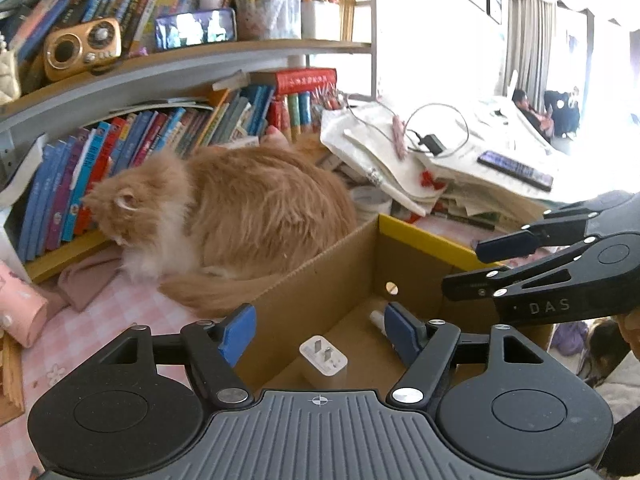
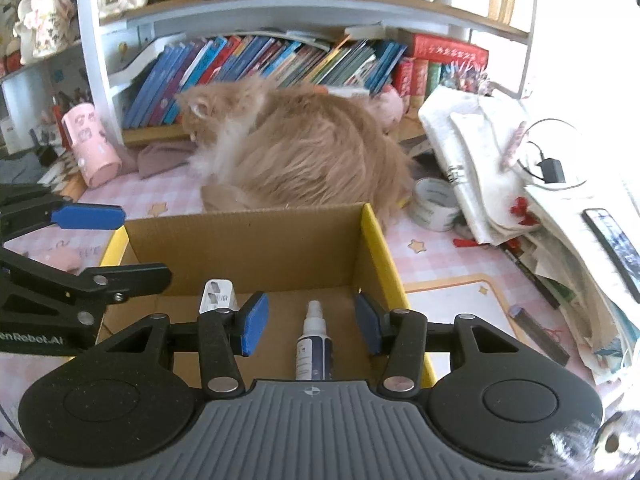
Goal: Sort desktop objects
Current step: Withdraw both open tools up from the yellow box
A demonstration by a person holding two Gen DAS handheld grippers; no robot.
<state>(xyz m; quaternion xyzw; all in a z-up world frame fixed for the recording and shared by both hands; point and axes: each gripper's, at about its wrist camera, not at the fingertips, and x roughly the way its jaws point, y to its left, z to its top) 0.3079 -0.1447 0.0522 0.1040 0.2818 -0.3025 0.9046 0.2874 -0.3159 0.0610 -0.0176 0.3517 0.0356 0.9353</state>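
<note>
Both pairs of jaws stood apart and gripped nothing as you held them over the open brown cardboard box (image 2: 256,248) with the yellow-edged rim. Your left gripper (image 1: 318,330) had its blue pads spread wide, and the white plug-in charger block (image 1: 323,360) lay on the box floor below the gap, low in the middle of the left wrist frame, touched by neither pad. Your right gripper (image 2: 308,328) was open more narrowly; the white spray bottle (image 2: 314,340) with the dark blue label lay on the box floor beneath it, and the pads stood clear on either side.

Those two items looked sorted, judging by where they rested. Plenty seemed left. On the pink checked counter (image 2: 436,264), the roll of clear tape (image 2: 434,204) sat to the right of the box in the right wrist frame, just beside the fluffy orange cat (image 2: 304,144) that lay curled behind the box. A dark flat bar-shaped object (image 2: 538,330) lay at lower right, and a heap of white cloth and papers (image 2: 480,152) filled the right side, with a black adapter and its cable (image 2: 552,170) on top. A pink cylindrical holder (image 2: 92,144) leaned at the left.

You would have needed to work around the cat, which pressed against the box's far wall.
</note>
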